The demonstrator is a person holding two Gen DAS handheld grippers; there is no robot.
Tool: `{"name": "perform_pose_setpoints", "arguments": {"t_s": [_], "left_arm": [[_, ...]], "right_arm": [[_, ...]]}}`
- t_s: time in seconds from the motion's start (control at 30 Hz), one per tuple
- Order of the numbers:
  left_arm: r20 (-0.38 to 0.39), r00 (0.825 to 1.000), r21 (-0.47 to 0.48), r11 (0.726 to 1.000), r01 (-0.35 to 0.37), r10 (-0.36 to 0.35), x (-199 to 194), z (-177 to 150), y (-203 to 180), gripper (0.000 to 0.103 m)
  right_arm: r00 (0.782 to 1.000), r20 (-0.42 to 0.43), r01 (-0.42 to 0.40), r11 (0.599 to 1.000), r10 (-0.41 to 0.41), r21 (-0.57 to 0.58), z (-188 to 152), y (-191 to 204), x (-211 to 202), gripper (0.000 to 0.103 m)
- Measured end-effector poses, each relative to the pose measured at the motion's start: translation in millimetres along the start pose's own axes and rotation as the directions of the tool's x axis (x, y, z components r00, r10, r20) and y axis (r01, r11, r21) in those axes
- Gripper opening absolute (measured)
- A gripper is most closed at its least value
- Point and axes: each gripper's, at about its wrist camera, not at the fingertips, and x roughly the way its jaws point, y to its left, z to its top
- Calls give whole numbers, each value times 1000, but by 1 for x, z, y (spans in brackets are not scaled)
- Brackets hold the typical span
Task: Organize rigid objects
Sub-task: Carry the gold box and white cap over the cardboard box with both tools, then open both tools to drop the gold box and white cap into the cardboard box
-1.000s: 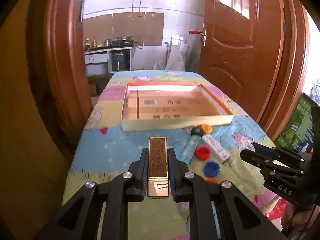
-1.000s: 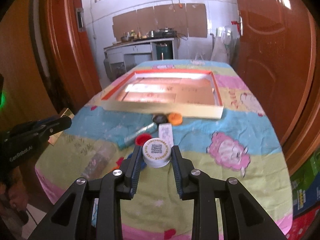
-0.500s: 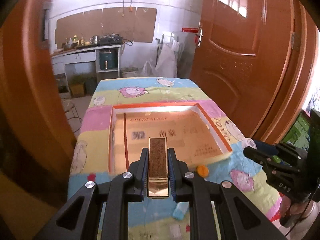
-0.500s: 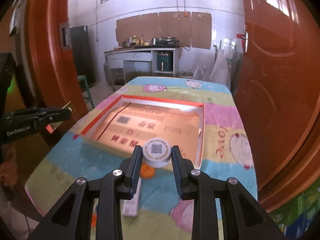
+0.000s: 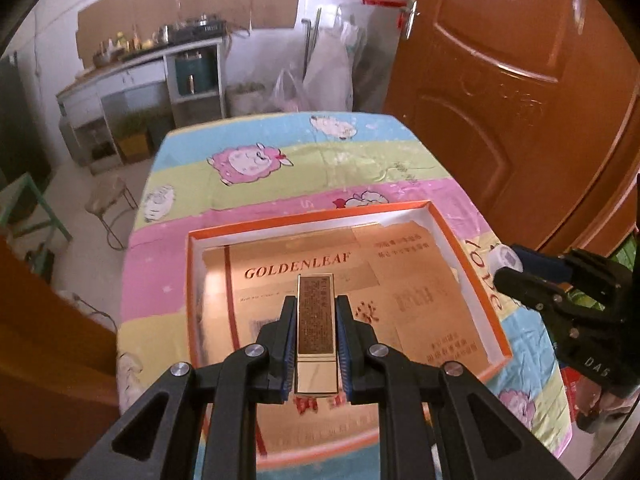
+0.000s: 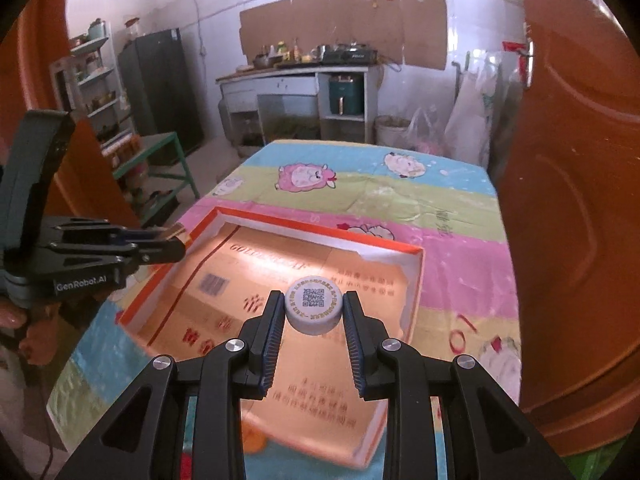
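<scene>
While 2 grippers hang over 1 shallow orange-rimmed box on the sheep-print tablecloth, each pinches 1 item. Left gripper is pressed tight on 1 slim gold lighter, held lengthwise above the box's printed floor. Right gripper clamps 1 white bottle cap bearing a QR code, also above the box. At the box's near edge, 1 orange cap shows, blurred.
</scene>
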Motion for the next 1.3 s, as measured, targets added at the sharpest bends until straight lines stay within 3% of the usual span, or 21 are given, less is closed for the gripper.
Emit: {"name": "perform_pose_setpoints", "arguments": {"t_s": [0.43,1.03,1.23,1.3], "left_arm": [[-109,993,-41,998,-37,32,75,15,21,18],[-123,992,-76,996,-47,37,108,7,33,18],[-75,997,-117,993,11,-19,105,2,38,27],[-72,997,-87,996,16,-23,105,2,34,40]], "right_arm": [[987,-157,-10,1000,12,11,18,-7,102,30],[975,-221,13,1000,-7,23,10,-13,137,31],[971,-239,22,999,-14,27,5,-13,142,31],[970,-241,25,999,-18,24,5,-12,142,32]]}}
